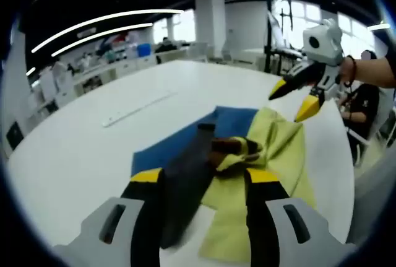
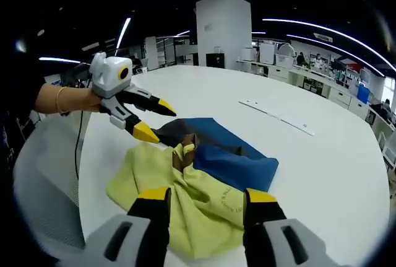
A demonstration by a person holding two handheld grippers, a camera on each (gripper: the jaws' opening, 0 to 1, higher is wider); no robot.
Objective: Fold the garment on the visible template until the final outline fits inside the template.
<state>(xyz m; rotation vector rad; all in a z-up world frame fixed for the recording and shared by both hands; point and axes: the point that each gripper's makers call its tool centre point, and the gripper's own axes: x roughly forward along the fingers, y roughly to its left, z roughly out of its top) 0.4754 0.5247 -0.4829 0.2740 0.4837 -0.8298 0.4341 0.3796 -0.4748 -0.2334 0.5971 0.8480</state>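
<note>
A yellow-green garment (image 1: 278,149) (image 2: 185,199) with a dark brown part (image 1: 185,174) (image 2: 175,132) lies crumpled over a blue template (image 1: 179,143) (image 2: 235,161) on the white table. My left gripper (image 1: 204,177) (image 2: 156,120) is open, its jaws wide apart. The brown cloth runs between them, and its lower tip sits at the brown edge. My right gripper (image 2: 205,196) (image 1: 294,101) is open too, held above the yellow cloth's near side with nothing between its jaws. Part of the template is hidden under the garment.
A thin white strip (image 1: 133,111) (image 2: 278,115) lies on the round white table (image 1: 74,155) (image 2: 322,180) beyond the template. The table edge curves close to the garment. A seated person (image 1: 365,106) is past that edge, with desks and a white pillar (image 2: 223,28) behind.
</note>
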